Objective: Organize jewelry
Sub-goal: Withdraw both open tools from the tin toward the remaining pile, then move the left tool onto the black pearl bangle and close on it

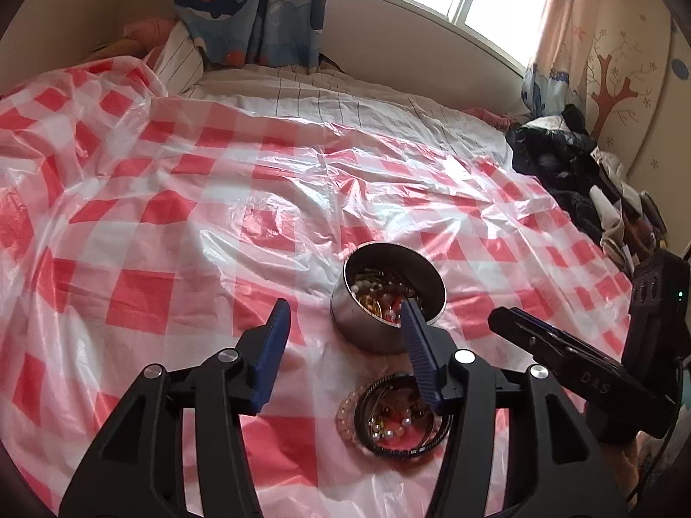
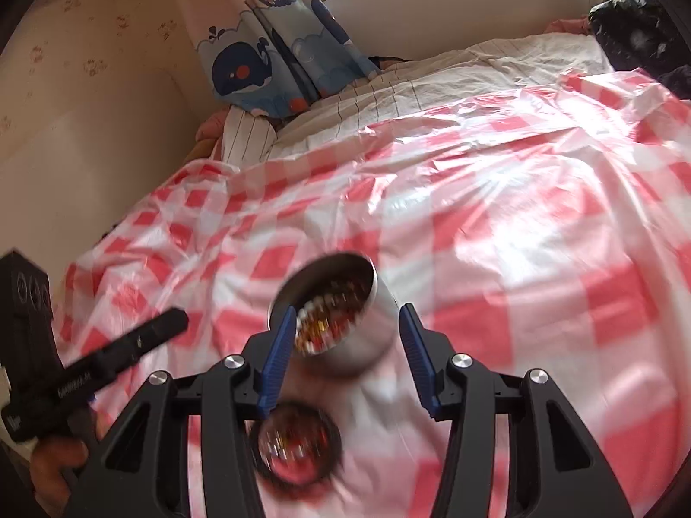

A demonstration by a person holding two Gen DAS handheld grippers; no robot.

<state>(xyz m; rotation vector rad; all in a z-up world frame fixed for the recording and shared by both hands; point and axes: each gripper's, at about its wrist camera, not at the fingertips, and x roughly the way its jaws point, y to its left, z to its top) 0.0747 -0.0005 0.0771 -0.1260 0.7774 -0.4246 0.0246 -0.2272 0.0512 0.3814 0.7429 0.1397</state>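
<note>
Bed covered with red-check plastic sheet point(image 1: 181, 198). Nearest, at 6 o'clock, loose jewellery pile point(image 1: 395, 421); beyond, at 12, steel bowl point(image 1: 380, 323) already holding pieces. Left tool point(image 1: 341, 345) and right tool point(image 2: 347, 345) both spread, empty. Judged mid-transfer: next, grip a bracelet. Right view blurred; items possibly beads.
</note>
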